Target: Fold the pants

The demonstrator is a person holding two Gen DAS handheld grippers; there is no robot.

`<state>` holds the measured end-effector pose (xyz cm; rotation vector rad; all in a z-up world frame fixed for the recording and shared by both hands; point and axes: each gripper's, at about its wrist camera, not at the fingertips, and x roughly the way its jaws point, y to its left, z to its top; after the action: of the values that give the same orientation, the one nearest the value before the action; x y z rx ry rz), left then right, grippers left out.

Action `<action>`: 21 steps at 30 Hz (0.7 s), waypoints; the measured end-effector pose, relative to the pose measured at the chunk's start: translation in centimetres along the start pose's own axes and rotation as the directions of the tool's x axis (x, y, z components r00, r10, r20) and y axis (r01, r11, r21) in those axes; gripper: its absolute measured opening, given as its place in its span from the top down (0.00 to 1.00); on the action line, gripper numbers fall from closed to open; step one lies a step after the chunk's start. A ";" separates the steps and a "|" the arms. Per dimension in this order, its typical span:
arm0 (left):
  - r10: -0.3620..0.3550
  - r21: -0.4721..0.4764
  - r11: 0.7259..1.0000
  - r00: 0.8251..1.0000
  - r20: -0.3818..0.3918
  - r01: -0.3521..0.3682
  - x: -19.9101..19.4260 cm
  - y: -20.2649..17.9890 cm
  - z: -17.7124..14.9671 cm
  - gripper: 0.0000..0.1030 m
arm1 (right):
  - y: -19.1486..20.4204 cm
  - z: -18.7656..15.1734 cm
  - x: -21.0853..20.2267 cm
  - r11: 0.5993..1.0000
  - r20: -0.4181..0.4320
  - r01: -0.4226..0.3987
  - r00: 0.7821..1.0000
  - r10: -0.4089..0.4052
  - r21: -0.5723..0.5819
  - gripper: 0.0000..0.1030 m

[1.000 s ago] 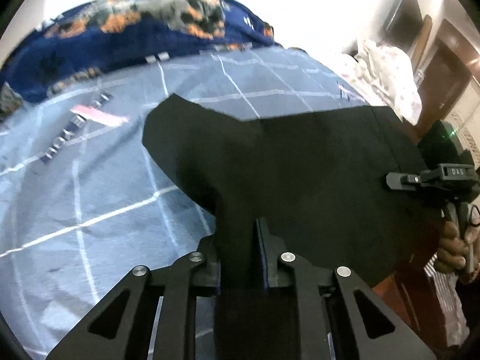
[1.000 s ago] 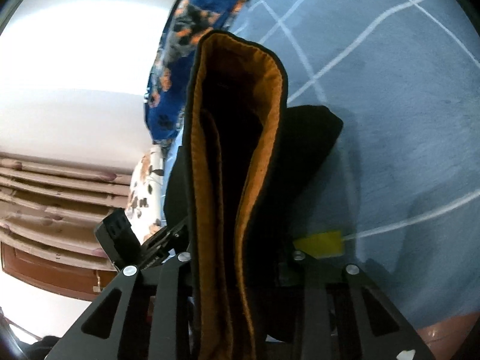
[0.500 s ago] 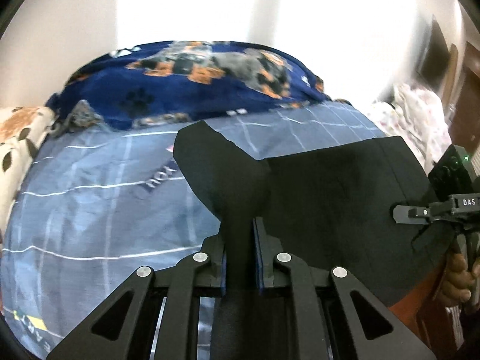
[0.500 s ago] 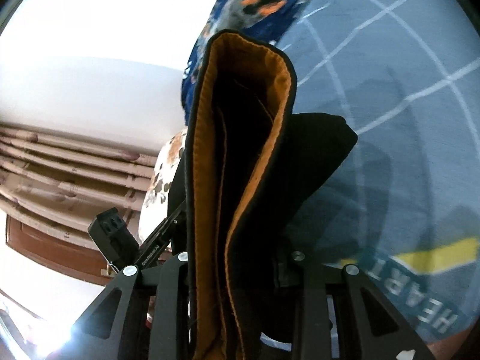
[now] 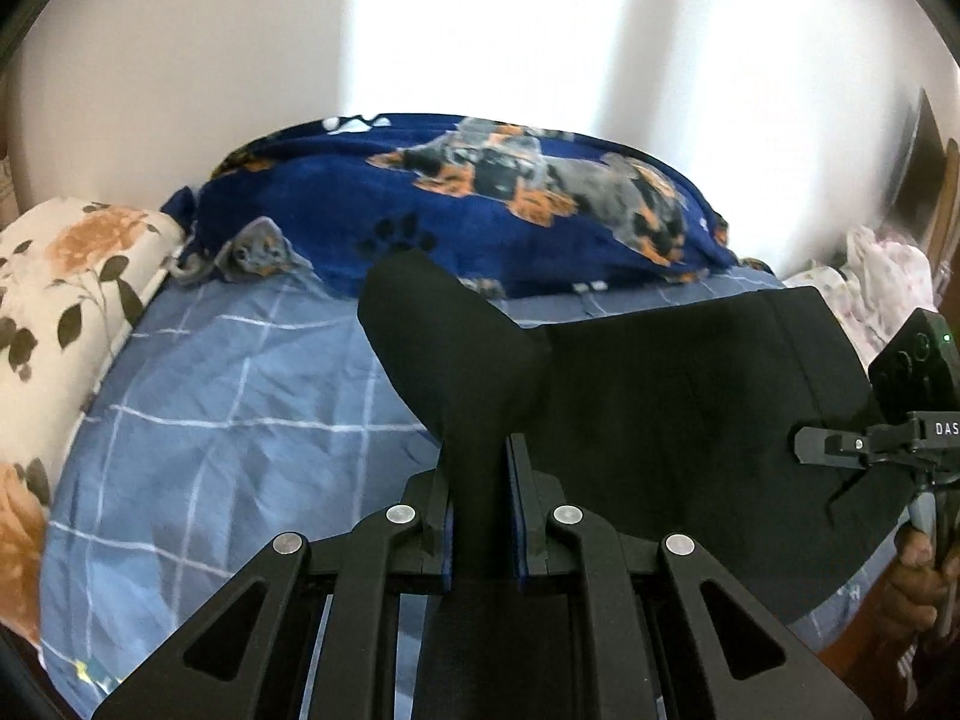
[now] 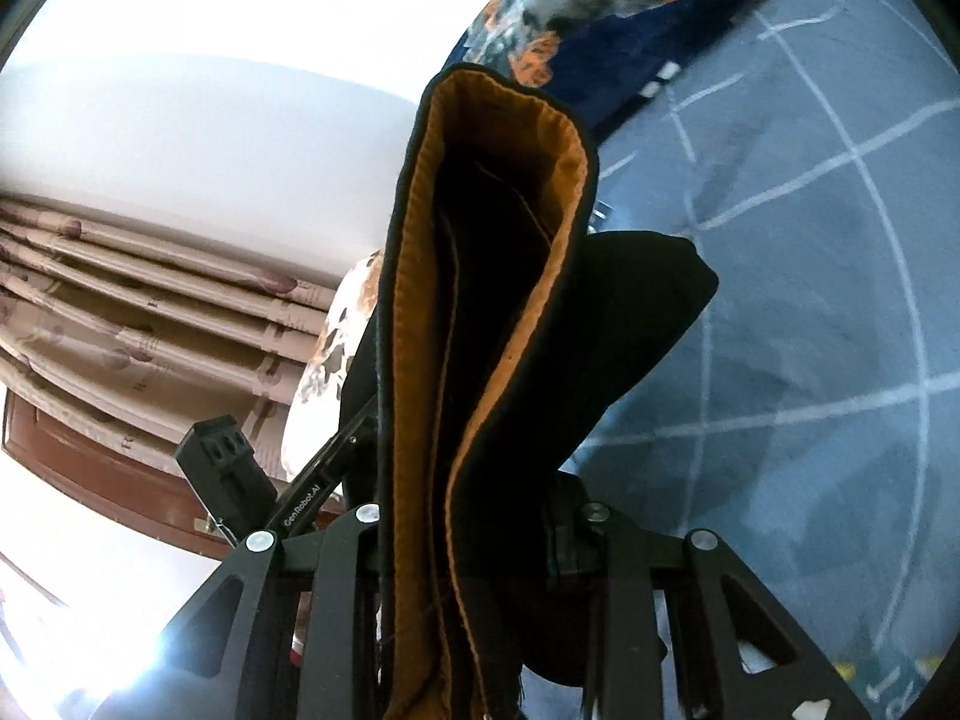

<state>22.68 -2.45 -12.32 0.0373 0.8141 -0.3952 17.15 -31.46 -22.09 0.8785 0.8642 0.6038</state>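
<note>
Left tool (image 5: 477, 516): clamped on the black pants (image 5: 690, 420).
Right tool (image 6: 480, 540): clamped on their orange-lined waistband.
Axis: pants stretched between both, above the bed (image 5: 228, 408).

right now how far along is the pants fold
Early to midway. Done: both hand-held grippers have their grip. The left hand-held gripper is shut on a black corner of the pants; the right hand-held gripper is clamped on the orange-lined waistband. In hand: the pants hang spread between them above the bed. Left: lay them down, fold over, release.
</note>
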 end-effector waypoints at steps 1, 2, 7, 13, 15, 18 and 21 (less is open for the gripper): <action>0.006 -0.001 1.000 1.000 0.002 -0.006 0.2 0.3 0.3 0.87 | 0.1 0.4 0.4 1.000 0.000 -0.006 1.000 0.006 -0.004 0.74; 0.013 -0.003 1.000 1.000 0.004 -0.013 0.5 0.6 0.7 0.87 | 0.2 0.9 0.9 1.000 0.000 -0.008 1.000 0.008 -0.010 0.74; 0.055 0.004 0.998 0.998 0.012 -0.055 2.2 1.7 2.6 0.87 | 0.6 3.1 2.9 0.999 0.002 -0.017 1.000 0.017 -0.028 0.74; 0.110 -0.004 0.994 0.994 0.015 -0.110 4.7 3.4 4.6 0.87 | 0.4 6.0 5.2 0.999 0.008 -0.024 1.000 0.025 -0.048 0.74; 0.161 0.011 0.987 0.986 0.033 -0.162 5.3 3.8 5.4 0.87 | 0.2 7.0 6.1 0.998 0.008 -0.022 1.000 0.023 -0.051 0.74; 0.205 0.022 0.978 0.976 0.077 -0.207 5.6 4.6 6.7 0.89 | -0.1 8.4 7.3 0.998 0.012 -0.007 1.000 0.008 -0.064 0.74; 0.229 0.033 0.972 0.968 0.101 -0.233 5.8 5.2 8.0 0.89 | -0.5 9.6 8.7 0.997 0.006 -0.008 1.000 0.008 -0.072 0.74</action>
<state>33.73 -1.03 -11.59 0.1527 0.6957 -0.1933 29.88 -29.02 -22.60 0.8183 0.8280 0.6351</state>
